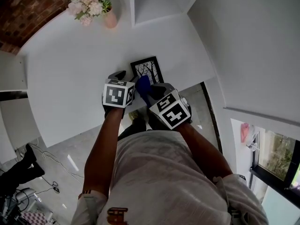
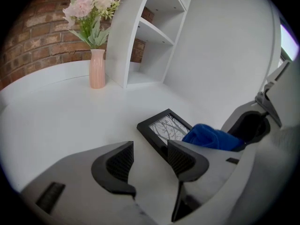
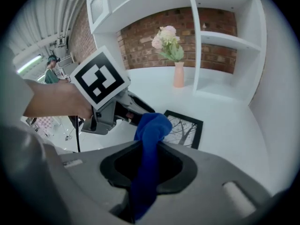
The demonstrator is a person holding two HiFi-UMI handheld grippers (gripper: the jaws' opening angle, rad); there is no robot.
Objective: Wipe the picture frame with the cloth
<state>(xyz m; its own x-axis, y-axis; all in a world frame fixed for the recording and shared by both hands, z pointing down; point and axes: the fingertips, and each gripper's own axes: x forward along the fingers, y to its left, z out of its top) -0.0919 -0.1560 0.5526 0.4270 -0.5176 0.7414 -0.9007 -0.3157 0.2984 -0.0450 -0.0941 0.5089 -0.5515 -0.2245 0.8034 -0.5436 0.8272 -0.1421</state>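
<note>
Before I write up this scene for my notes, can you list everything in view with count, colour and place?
Picture frame: one, black, lying flat on the table near its front edge.
Cloth: one, blue, clamped in the right tongs, beside the frame.
Vase: one, pink, at the back of the table beside the shelves.
Flowers: one bunch, pale pink, in the vase.
Shelves: one unit, white, at the table's back.
Table: one, white.
Brick wall: reddish-brown, behind the table.
Left tongs: grey, open, empty, left of the frame.
Right tongs: grey, shut on the cloth.
</note>
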